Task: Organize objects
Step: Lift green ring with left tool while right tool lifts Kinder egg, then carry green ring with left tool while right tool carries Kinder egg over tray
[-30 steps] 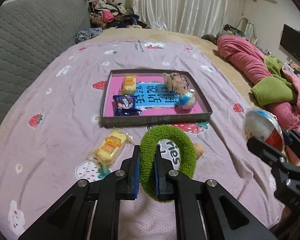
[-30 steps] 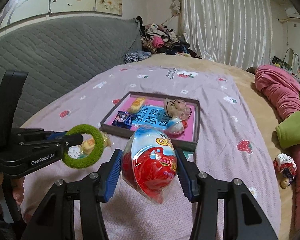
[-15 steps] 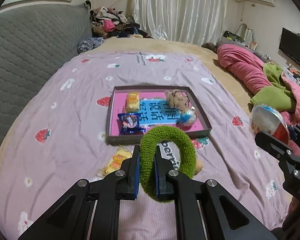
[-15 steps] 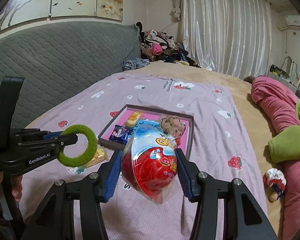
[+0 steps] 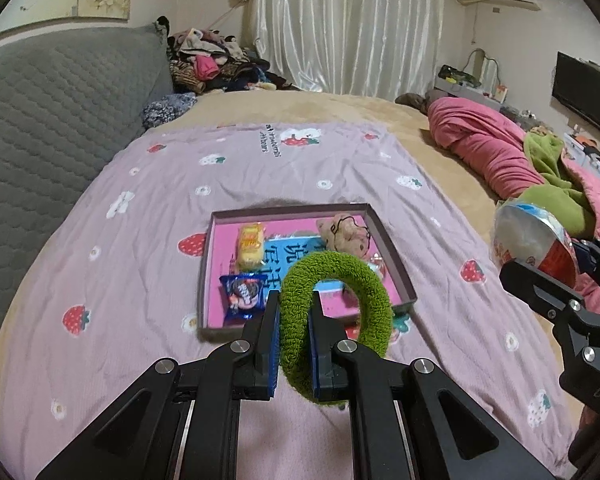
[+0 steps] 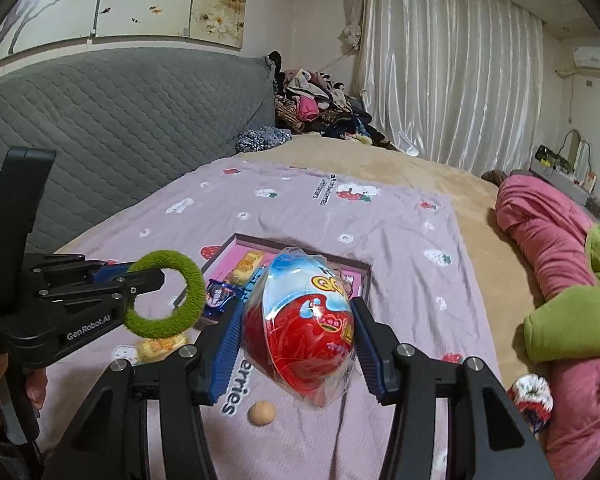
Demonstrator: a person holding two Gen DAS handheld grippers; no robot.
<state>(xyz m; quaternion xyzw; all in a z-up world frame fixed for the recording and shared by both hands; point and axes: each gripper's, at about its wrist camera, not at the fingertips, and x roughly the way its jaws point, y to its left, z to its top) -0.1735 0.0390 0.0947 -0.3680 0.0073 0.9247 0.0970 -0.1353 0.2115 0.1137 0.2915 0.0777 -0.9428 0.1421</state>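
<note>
Objects being organized sit in or near a shallow tray [image 5: 392,248] with a dark rim and pink floor, lying on a lilac strawberry-print sheet [image 5: 140,240] on the bed.

Far left in the right wrist view, a bare hand [image 6: 4,384] grips the handle of the left gripper [image 6: 156,280], which reaches in level from the left, raised over the sheet; that hand is outside the left wrist view. Its two fingers are pressed nearly together on the near-left arc of a fuzzy green ring [image 5: 336,320], held upright on edge, and through the ring's hole the tray floor shows.

Only the right wrist view shows a yellow wrapped cake [image 6: 160,346] on the sheet under the ring, and a small tan ball [image 6: 262,413] lying on the sheet nearer the camera.

Inside the tray, the left wrist view gives a second yellow cake [image 5: 251,246] at the far left, a glossy blue snack packet [image 5: 244,294] nearer, and a beige plush toy [image 5: 346,234] at the far right.

The right gripper [image 6: 298,320] points toward the tray, its ribbed blue pads spread moderately wide and clamped on both flanks of a red-and-blue egg-shaped treat [image 6: 300,320] in crinkly clear wrap, lifted above the sheet.

Far right lie a pink quilt [image 6: 548,240] and green blanket [image 6: 572,320].
</note>
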